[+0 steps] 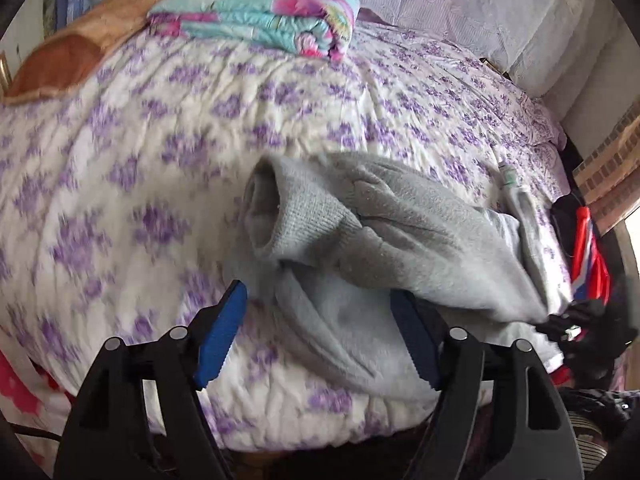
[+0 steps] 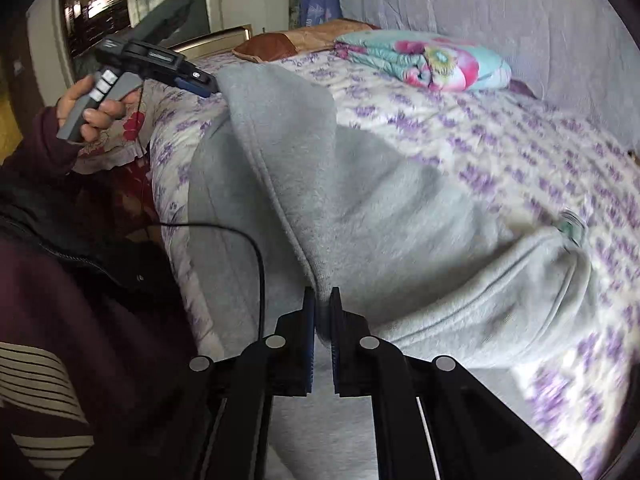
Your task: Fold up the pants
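The soft grey fleece pants [image 2: 372, 216] lie bunched on the white quilted bedspread with purple flower print [image 1: 168, 128], near the bed's front edge, one ribbed cuff [image 1: 276, 216] gaping open toward the left wrist camera. The left gripper [image 1: 320, 316] has its blue-padded jaws spread wide, with grey fabric draped between them and over the right-hand pad [image 1: 412, 336]; nothing is pinched there. Over on the other side, the right gripper [image 2: 322, 320] has its jaws drawn close together on a ridge of the pants, a seam fold rising straight up out of the narrow gap between the pads. From the right wrist view, the left gripper [image 2: 196, 78] shows at the far end of the garment, held in the person's left hand [image 2: 94, 108], its tip just at the edge of the grey cloth. A folded turquoise quilt with pink flowers [image 1: 260, 12] sits well back on the bed, beside a brown pillow [image 1: 80, 52]. A black cable [image 2: 240, 248] loops across the person's dark maroon sleeve [image 2: 80, 300].
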{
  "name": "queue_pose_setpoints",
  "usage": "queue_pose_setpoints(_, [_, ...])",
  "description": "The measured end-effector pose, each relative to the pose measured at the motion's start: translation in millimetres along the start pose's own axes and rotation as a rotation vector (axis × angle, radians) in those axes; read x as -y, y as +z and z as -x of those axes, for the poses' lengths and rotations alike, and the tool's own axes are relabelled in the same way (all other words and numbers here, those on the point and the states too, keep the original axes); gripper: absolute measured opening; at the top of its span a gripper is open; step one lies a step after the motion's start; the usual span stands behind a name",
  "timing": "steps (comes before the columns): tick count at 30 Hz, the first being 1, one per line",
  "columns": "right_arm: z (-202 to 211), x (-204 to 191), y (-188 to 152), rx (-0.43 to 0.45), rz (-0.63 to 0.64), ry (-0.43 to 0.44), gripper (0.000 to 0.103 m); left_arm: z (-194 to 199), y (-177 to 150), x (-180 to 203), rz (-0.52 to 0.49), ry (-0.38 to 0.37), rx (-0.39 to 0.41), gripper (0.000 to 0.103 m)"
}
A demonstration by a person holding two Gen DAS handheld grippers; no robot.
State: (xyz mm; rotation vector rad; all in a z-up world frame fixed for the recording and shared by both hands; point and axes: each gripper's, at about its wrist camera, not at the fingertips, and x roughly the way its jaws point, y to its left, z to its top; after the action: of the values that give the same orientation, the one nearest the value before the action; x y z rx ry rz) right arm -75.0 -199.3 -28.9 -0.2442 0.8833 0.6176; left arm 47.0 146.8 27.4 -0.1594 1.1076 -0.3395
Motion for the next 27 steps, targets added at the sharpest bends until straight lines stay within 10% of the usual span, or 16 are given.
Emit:
queue_pose_setpoints(8, [2, 2, -16, 0.103, -0.113, 0.015, 0.007, -9, -14, -2, 0.166, -0.2, 0.024, 0.073])
queue_pose_setpoints(15, [5, 0, -22, 0.122, -0.12, 0.002, 0.007, -44, 3, 0, 0.238, -0.177, -0.012, 0.07])
queue_pose_setpoints(17, [11, -1, -19, 0.14, -0.112, 0.001, 0.007, -35, 7, -3, 0.253, -0.186, 0.032, 0.04])
queue_pose_setpoints(22, [41, -17, -10, 0.213, -0.064, 0.108, 0.008, 2, 2, -1, 0.188, -0.103, 0.115, 0.032])
queue_pose_setpoints(27, [-11, -30, -25, 0.011, -0.04, 0.039, 0.008, -38, -23, -17, 0.146, 0.006, 0.006, 0.034])
